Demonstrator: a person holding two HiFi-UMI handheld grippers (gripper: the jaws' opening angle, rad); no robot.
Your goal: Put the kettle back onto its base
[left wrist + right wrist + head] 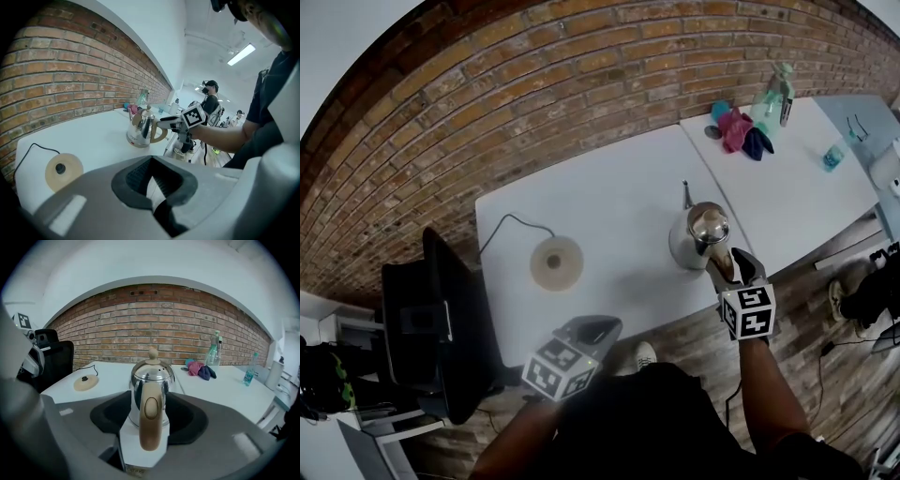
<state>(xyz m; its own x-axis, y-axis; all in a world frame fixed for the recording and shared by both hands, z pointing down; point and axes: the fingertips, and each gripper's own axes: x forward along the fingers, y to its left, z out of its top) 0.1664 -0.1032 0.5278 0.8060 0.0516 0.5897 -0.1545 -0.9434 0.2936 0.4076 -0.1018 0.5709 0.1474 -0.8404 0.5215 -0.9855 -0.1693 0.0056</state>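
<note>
A shiny steel kettle (694,239) (140,131) (152,380) with a tan handle (150,420) stands on the white table (619,202), right of the middle. Its round tan base (556,262) (63,171) (86,382) lies to the left, bare, with a black cord (502,230) running off. My right gripper (727,264) (150,416) is open, its jaws either side of the handle with gaps on both sides. My left gripper (595,328) (152,180) hangs open at the table's near edge with nothing in it.
A black office chair (441,319) stands at the table's left end. A second white table (806,202) to the right carries pink and blue cloths (741,129), a spray bottle (773,94) and a small blue bottle (834,155). A brick wall (534,84) runs behind. A person (211,101) stands farther off.
</note>
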